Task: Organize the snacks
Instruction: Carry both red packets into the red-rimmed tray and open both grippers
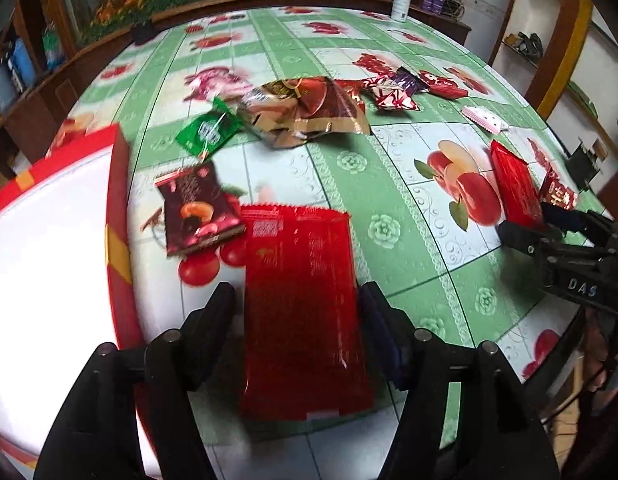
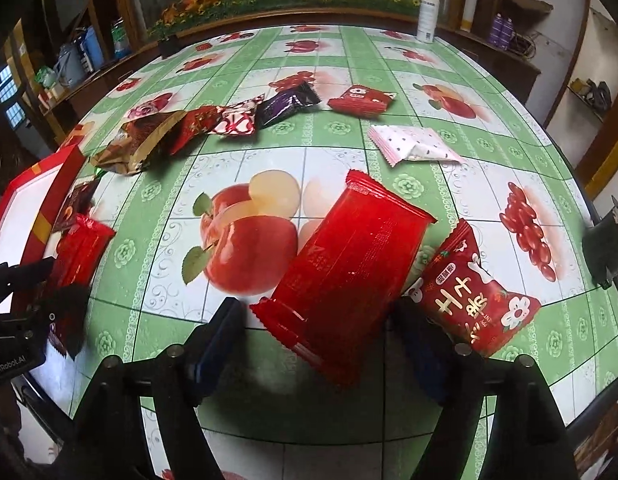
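1. Left tool (image 1: 299,300) had its fingers spread wide either side of a red packet (image 1: 301,304). Contact wasn't clear through the blur, so whether it had hold of the packet couldn't be told.
2. That packet's long axis ran straight ahead along the fingers; the red box (image 1: 117,208) with its white inside lay just to the left, a dark brown packet (image 1: 197,208) between them.
3. Right tool (image 2: 313,320) was also wide open, straddling a second red packet (image 2: 349,264) that lay flat on the counter (image 2: 269,140), tilted up to the right. Not gripped.
4. A small red snack bag (image 2: 473,296) touched the right finger side; likely to snag on closing.
5. Left tool was nearer the box. Counter middle was open; other snacks sat well beyond.
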The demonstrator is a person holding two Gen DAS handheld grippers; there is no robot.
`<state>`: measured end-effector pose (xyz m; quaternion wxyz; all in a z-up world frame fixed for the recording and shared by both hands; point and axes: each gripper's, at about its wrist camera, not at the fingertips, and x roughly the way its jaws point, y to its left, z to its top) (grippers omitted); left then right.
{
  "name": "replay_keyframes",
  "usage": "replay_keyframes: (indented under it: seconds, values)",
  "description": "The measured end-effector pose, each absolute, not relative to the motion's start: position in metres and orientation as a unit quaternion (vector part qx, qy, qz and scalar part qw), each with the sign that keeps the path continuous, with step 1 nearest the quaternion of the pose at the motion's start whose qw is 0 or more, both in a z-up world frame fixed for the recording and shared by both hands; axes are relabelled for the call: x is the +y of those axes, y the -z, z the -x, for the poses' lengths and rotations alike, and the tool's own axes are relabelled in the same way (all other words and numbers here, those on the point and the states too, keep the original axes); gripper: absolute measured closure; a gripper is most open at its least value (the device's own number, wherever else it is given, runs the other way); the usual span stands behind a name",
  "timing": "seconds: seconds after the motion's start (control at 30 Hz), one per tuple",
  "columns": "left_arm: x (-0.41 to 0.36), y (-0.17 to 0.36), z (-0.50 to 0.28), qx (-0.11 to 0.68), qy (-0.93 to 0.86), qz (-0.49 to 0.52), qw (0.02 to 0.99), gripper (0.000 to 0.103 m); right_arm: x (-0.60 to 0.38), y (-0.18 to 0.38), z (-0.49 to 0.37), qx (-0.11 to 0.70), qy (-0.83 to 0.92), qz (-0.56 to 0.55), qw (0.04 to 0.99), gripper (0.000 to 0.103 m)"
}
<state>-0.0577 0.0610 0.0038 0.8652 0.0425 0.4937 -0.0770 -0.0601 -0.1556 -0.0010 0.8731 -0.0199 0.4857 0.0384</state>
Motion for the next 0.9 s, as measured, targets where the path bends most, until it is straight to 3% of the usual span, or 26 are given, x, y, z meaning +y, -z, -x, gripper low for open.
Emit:
replay_keyframes:
  seconds: [0.13,0.17,0.2,0.23,0.53,0.9]
  values:
    - [0.057,-0.004,0.056,0.482,0.082,-0.044,0.871,0.039,-0.153,0.001,0.058,0.482,-0.006,0.011,0.876,0.026]
    - [0.058,-0.004,0.056,0.481,0.081,-0.043,0.872,0.041,-0.15,0.0,0.058,0.479,-0.003,0.01,0.878,0.035]
    - [0.059,-0.004,0.057,0.478,0.078,-0.042,0.874,0.048,-0.148,-0.002,0.058,0.477,0.002,0.012,0.879,0.046]
    - [0.06,-0.005,0.058,0.474,0.078,-0.041,0.876,0.053,-0.147,-0.002,0.057,0.478,0.002,0.01,0.878,0.048]
    - [0.067,-0.009,0.069,0.466,0.102,-0.01,0.879,0.055,-0.134,-0.005,0.061,0.477,-0.051,-0.021,0.877,0.05]
    - [0.104,-0.05,0.095,0.421,0.077,0.024,0.903,0.055,-0.083,-0.018,0.062,0.5,-0.201,-0.088,0.838,0.051]
